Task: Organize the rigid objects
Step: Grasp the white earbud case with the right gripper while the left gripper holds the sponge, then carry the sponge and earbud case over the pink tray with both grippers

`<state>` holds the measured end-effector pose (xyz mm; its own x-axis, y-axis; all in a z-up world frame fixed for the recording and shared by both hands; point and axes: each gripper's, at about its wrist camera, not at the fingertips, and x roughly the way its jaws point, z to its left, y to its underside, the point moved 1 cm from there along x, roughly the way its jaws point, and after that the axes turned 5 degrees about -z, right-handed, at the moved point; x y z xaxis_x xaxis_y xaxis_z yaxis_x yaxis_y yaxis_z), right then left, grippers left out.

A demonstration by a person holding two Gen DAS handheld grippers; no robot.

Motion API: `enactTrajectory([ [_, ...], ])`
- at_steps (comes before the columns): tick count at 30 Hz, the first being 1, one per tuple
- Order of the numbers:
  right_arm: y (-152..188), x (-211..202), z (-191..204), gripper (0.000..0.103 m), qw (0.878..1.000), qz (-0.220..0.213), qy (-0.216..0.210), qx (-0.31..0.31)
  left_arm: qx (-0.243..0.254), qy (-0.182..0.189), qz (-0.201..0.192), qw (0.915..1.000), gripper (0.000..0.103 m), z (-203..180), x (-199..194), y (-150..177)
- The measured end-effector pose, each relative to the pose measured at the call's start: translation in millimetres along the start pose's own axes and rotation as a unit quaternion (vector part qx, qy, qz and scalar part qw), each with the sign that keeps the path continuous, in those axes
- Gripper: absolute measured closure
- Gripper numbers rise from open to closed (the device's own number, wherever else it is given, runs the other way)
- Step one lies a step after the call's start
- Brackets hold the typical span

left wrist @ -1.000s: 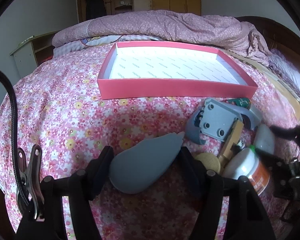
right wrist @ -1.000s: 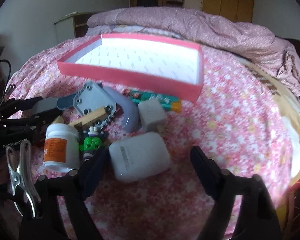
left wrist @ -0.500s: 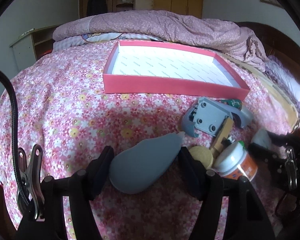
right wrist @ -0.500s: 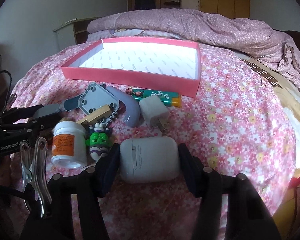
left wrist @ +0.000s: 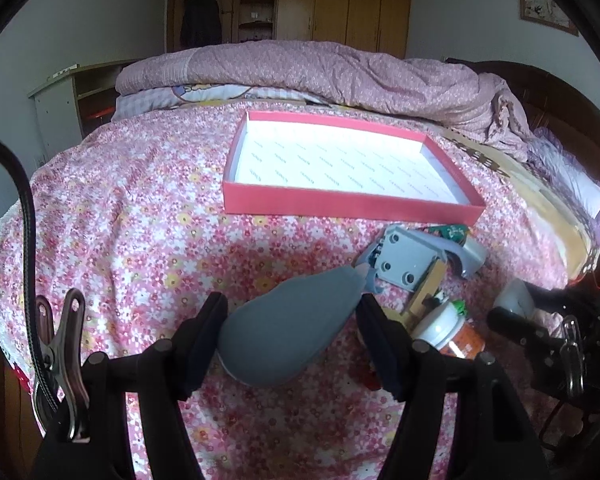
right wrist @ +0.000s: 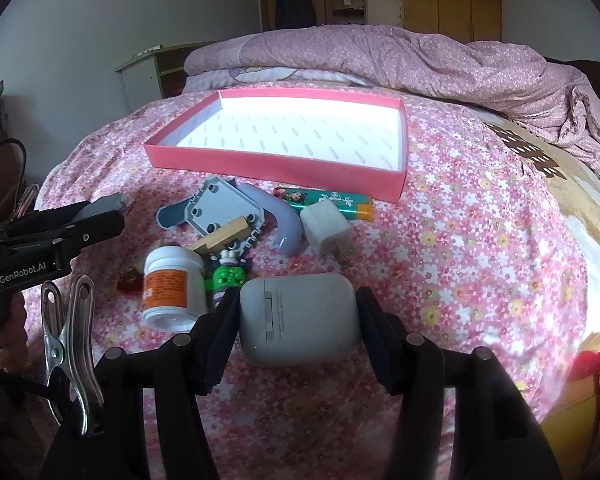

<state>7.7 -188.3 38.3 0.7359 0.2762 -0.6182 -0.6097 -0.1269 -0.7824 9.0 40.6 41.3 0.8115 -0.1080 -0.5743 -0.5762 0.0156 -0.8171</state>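
Box (left wrist: 340,204) of pink card shows only its white printed lining inside.

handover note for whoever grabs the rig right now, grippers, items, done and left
Left gripper: shut on the grey teardrop piece.
Right gripper: shut on the white earbud case.
Pink box: on the bed, nothing in it.
Loose on the bedspread in front of the box: grey plate, white bottle, green toy figure, white charger, lighter.
Done: two items gripped, none boxed.
Left: likely box both, then the rest.
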Motion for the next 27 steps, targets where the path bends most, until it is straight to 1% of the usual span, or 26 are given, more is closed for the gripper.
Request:
enactTrajectory([
  [13, -19.3, -8.1, 1.2, 0.044, 1.0, -0.008, -0.019, 0.006, 0.001, 0.008, -0.01, 0.9999, 0.033, -5.9, -7.5, -19.0],
  [22, -36.1, -5.4, -3.6, 0.044, 1.0, -0.003, -0.024, 0.012, 0.006, 0.011, -0.012, 0.9998, 0.033, -11.2, -2.0, -43.1],
  [27, -52.1, -1.8, -6.4, 0.045, 1.0, -0.002, -0.022, 0.008, 0.002, 0.019, -0.008, 0.9998, 0.033, -13.8, 5.8, -61.9],
])
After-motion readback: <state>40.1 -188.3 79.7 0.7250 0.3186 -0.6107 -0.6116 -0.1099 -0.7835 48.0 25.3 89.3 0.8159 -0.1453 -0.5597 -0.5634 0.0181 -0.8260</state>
